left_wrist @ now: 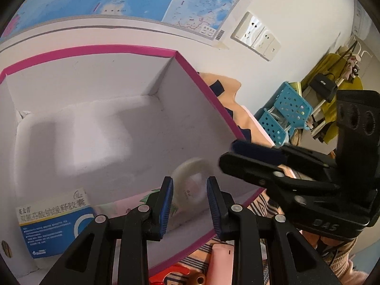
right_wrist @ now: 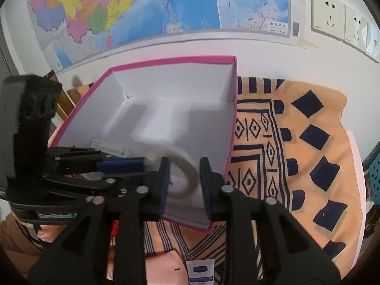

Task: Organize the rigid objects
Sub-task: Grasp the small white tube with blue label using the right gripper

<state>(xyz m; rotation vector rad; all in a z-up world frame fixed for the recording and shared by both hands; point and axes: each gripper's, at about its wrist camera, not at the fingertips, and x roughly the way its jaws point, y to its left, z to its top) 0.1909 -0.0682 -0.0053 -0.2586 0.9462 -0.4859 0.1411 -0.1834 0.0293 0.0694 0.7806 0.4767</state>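
Pink-rimmed box (right_wrist: 234,118) is holding a blurred tape roll (right_wrist: 182,175) near its front wall. Right gripper (right_wrist: 185,185) is standing parted around the roll, pads clear; left gripper (left_wrist: 190,204), nearly pressed together, is holding nothing.

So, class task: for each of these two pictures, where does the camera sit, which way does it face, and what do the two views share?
Left wrist: on the left gripper, facing down into the pink-rimmed box; its own fingers show, and the right gripper at right.
Right wrist: on the right gripper, facing the same box and the wall map; its own fingers show, with the left gripper and a hand at left.
Shared: box, map, blurred tape roll.
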